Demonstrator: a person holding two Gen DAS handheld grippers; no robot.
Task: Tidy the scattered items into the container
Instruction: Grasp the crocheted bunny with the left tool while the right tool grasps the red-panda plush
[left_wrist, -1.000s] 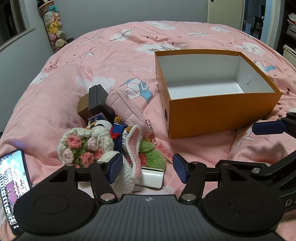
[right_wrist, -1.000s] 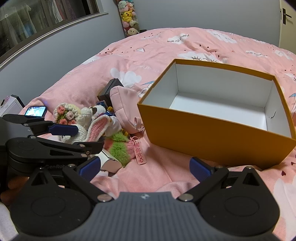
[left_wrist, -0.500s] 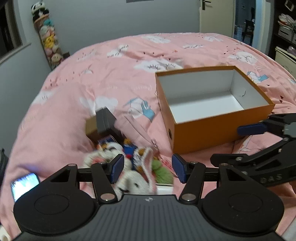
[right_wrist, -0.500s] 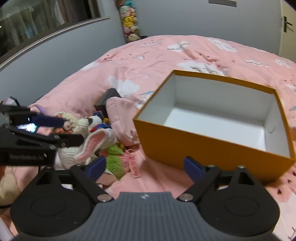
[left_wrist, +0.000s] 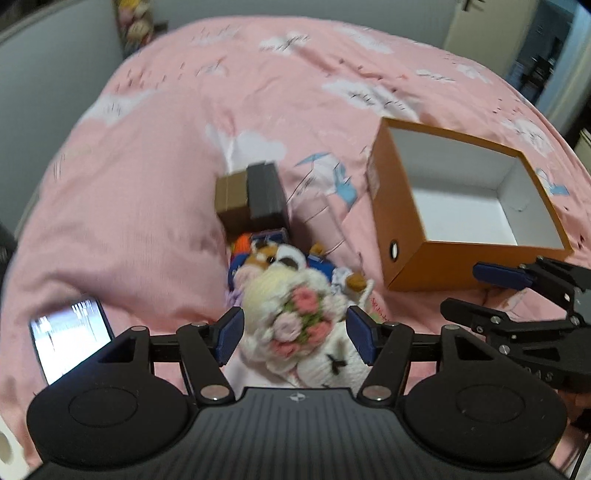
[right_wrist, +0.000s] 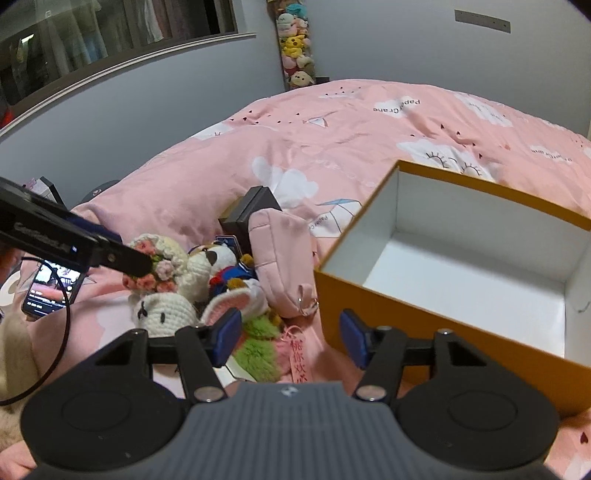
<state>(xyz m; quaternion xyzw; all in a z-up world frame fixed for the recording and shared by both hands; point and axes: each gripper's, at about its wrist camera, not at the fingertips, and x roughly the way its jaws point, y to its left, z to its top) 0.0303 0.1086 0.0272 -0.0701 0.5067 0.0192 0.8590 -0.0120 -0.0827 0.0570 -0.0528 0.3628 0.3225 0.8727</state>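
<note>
An open orange box (left_wrist: 443, 266) (right_wrist: 406, 321) with a white inside sits on the pink bed. Left of it lies a pile: a white crochet bunny with a flower wreath (left_wrist: 299, 321) (right_wrist: 162, 310), a plush dog (right_wrist: 210, 262), a pink pouch (right_wrist: 280, 254), a dark box (left_wrist: 266, 195) and a green fluffy charm (right_wrist: 258, 343). My left gripper (left_wrist: 295, 338) hangs over the bunny. Its jaws are opening and the pads stand apart from the wreath between them. My right gripper (right_wrist: 290, 338) hovers over the green charm and a pink tag (right_wrist: 299, 358), jaws closing, touching nothing.
A lit phone (left_wrist: 70, 332) (right_wrist: 51, 288) lies on the bed left of the pile. A brown box (left_wrist: 232, 199) leans against the dark one. A column of plush toys (right_wrist: 295, 48) stands by the grey far wall. A cable hangs from the left gripper.
My left gripper swung left and now has the wreathed bunny between its fingers; the orange box slid right in its view. The right gripper's fingers drew closer together.
</note>
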